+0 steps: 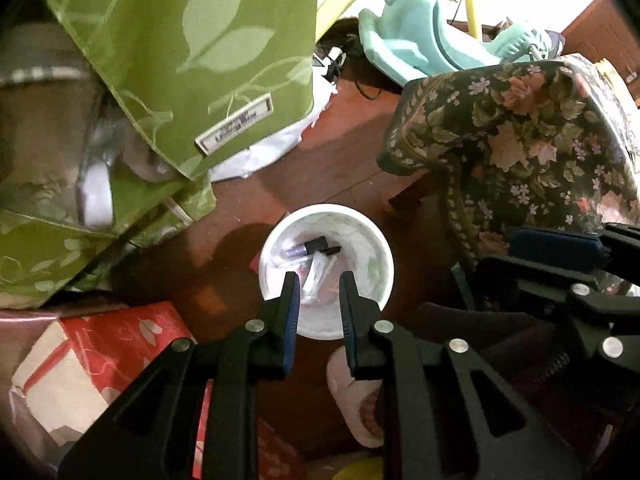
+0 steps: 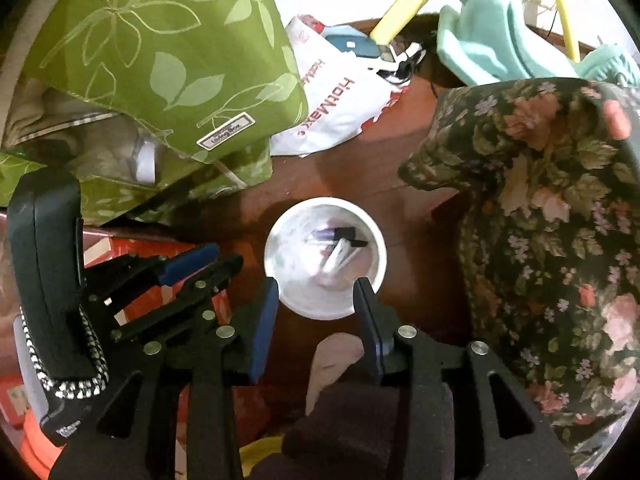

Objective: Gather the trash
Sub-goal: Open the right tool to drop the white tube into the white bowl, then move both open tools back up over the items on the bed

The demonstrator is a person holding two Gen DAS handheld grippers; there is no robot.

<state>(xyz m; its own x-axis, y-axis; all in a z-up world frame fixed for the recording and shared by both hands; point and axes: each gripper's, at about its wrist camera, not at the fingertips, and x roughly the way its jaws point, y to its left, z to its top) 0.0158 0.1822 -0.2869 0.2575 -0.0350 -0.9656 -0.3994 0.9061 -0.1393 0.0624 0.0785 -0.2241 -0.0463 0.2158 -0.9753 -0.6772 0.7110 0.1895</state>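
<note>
A white round bin (image 1: pixel 360 248) stands on the brown floor, straight below both grippers. Inside it lie a purple-and-black tube (image 1: pixel 304 249) and a white wrapper (image 1: pixel 316 276). My left gripper (image 1: pixel 319 280) hangs over the bin's near rim, open a little with nothing between its fingers. The right wrist view has the same bin (image 2: pixel 296 292), the tube (image 2: pixel 340 235) and the wrapper (image 2: pixel 336 260). My right gripper (image 2: pixel 317 285) stands open wider above the near rim, also empty. Each gripper shows beside the other: the right gripper (image 1: pixel 500 258) and the left gripper (image 2: pixel 226 256).
A green leaf-print cushion (image 1: pixel 172 52) hangs over the left side. A dark floral cloth (image 1: pixel 520 132) covers furniture on the right. A red patterned box (image 1: pixel 100 352) lies near left, a white plastic bag (image 2: pixel 332 108) behind the bin, a pale slipper (image 1: pixel 352 392) just below it.
</note>
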